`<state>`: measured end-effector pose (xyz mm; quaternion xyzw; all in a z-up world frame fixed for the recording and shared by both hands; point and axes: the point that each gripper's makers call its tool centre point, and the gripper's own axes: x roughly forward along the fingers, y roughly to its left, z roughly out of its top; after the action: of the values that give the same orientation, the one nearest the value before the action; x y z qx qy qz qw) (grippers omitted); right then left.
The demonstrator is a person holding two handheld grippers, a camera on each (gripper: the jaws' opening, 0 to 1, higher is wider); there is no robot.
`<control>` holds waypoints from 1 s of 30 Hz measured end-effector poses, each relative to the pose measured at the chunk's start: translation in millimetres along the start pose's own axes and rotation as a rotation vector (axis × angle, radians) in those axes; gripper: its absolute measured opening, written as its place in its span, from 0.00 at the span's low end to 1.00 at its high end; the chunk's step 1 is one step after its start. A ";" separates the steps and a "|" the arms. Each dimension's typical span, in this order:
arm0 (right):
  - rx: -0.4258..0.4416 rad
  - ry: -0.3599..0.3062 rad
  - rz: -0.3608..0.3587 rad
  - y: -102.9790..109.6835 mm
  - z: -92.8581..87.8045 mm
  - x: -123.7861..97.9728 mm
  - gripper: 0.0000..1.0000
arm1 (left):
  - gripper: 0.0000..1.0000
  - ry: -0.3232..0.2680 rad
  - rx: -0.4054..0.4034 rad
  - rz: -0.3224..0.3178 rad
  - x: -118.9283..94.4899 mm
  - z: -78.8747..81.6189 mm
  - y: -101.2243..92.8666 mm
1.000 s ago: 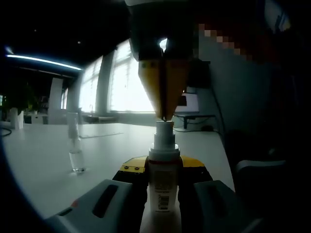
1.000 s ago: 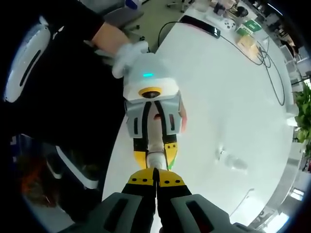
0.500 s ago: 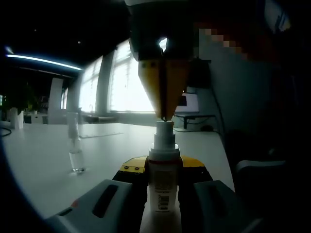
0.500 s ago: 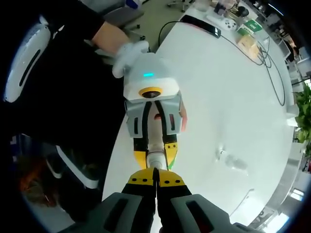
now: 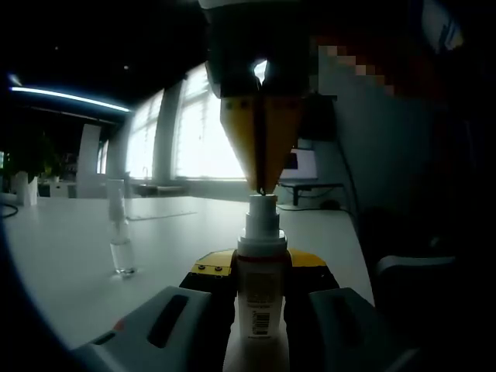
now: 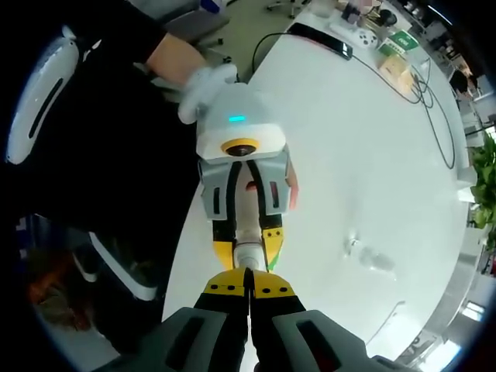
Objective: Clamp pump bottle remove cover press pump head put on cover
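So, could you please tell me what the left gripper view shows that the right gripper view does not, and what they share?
Left gripper view alone: bright windows and a barcode label on the bottle.

Right gripper view alone: black cables and small boxes at the far table end, and a person's hand.

Shared: the white pump bottle clamped in the left hand-held gripper, the shut right hand-held gripper at the pump head, the clear plastic cover, and the white table.
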<state>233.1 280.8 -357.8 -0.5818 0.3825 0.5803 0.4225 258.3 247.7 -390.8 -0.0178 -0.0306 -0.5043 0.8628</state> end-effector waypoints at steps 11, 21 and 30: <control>-0.012 0.023 0.008 0.2 0.2 4.6 0.00 | 0.14 0.000 0.000 0.000 -0.3 0.0 0.4; 0.009 0.005 -0.002 -0.4 -0.6 1.1 0.00 | 0.14 0.000 -0.001 0.000 -0.4 -0.1 1.1; -0.024 0.051 0.000 -0.7 -0.6 -0.8 0.00 | 0.14 0.000 -0.001 0.000 -0.4 -0.1 0.7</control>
<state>233.9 280.5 -357.1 -0.6015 0.3862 0.5699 0.4054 258.7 248.4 -391.0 -0.0185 -0.0302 -0.5044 0.8628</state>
